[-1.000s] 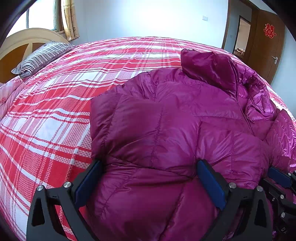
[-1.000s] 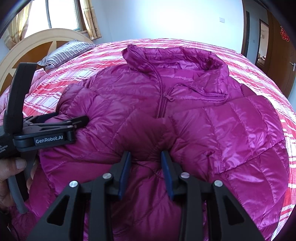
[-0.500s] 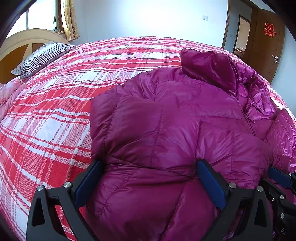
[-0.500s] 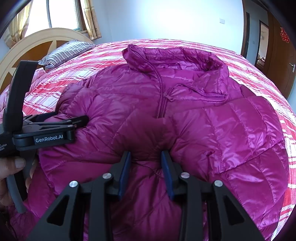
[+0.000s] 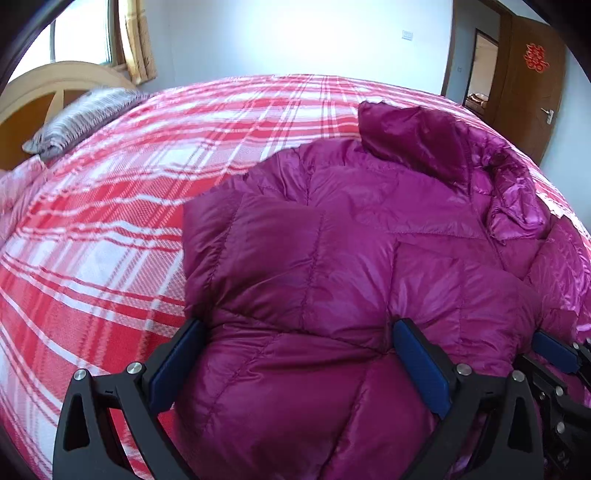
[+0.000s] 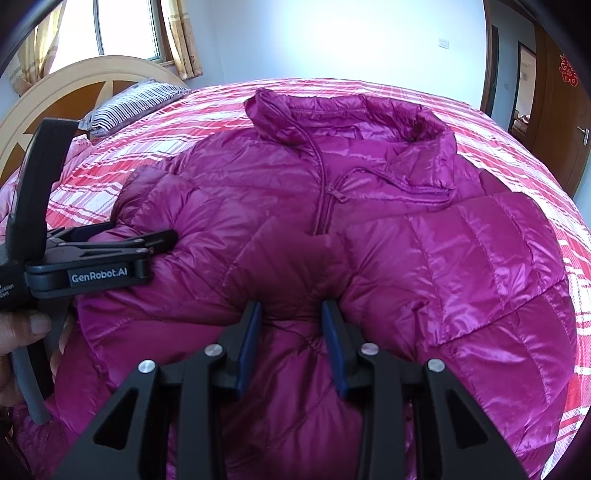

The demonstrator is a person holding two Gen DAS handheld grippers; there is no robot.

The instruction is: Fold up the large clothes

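A magenta puffer jacket lies front up on the bed, collar at the far side and zip partly done up. The jacket fills the left wrist view, with a sleeve or side folded over its front. My left gripper rests on it with its jaws wide apart and puffy fabric bulging between the blue pads. From the right wrist view the left gripper lies at the jacket's left side, held by a hand. My right gripper is shut on a pinched fold near the jacket's lower middle.
The bed has a red and white plaid cover. A striped pillow and a curved wooden headboard lie at the far left. A brown door stands at the far right, and a window is behind the headboard.
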